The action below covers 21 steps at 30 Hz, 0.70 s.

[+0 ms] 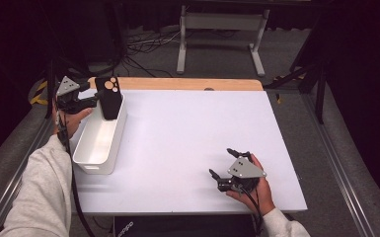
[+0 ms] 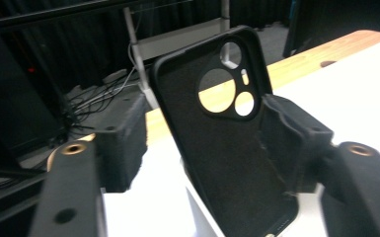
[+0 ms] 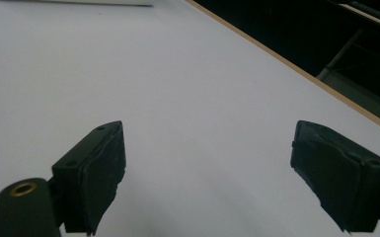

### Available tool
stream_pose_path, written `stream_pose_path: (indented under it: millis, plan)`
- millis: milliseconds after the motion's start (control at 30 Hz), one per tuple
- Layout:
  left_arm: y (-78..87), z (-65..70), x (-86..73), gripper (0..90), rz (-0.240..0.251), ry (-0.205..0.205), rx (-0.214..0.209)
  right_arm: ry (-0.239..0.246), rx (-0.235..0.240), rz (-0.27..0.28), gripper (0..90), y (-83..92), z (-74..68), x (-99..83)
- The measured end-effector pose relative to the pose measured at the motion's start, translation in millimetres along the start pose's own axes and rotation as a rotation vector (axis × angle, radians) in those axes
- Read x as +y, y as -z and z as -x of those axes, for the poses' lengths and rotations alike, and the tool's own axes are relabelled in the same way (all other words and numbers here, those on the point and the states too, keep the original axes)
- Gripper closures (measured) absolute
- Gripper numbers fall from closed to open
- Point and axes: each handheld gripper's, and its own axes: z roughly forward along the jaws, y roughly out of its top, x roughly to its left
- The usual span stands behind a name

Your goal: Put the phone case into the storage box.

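Both my grippers stand open: left gripper (image 1: 95,95) has seemingly released the black phone case (image 1: 109,97), propped at the white bin's (image 1: 86,163) twelve-o'clock end. Next, back away; right gripper (image 1: 227,165) idles empty.

Phone case (image 1: 110,97) upright in bin (image 1: 92,160), table's (image 1: 187,138) left edge.

Grey carpet floor (image 1: 296,44), dark curtains (image 1: 355,29)
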Motion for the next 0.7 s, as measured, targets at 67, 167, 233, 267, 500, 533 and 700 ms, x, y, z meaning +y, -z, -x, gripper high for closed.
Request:
stream_pose_path:
  millis: [67,167,233,267,500,533,700]
  plan:
    - [1.4,1.4,2.3,26.1,-0.009,-0.006,0.013,0.002,0.0,0.001,14.3,0.0,-0.1,0.3]
    - [3.6,1.8,3.9,23.0,-0.013,-0.01,0.015,0.001,0.003,0.003,14.3,-0.3,-0.2,0.4]
    - [5.4,1.8,4.6,21.2,-0.013,-0.009,0.013,0.005,0.004,0.003,14.2,-0.9,-0.8,0.7]
    - [6.4,1.7,5.0,20.7,-0.011,-0.006,0.01,0.006,0.005,0.004,14.2,-0.9,-0.8,0.8]
    - [13.5,3.5,10.1,16.4,-0.009,-0.011,-0.004,0.009,0.007,0.01,14.2,-0.8,-0.5,2.4]
    - [14.8,3.6,11.4,16.4,-0.005,-0.014,-0.008,0.01,0.007,0.011,14.1,-0.8,-0.5,2.6]
    - [20.7,6.0,15.5,13.4,0.0,-0.017,-0.017,0.013,0.007,0.018,14.1,-0.5,0.3,3.6]
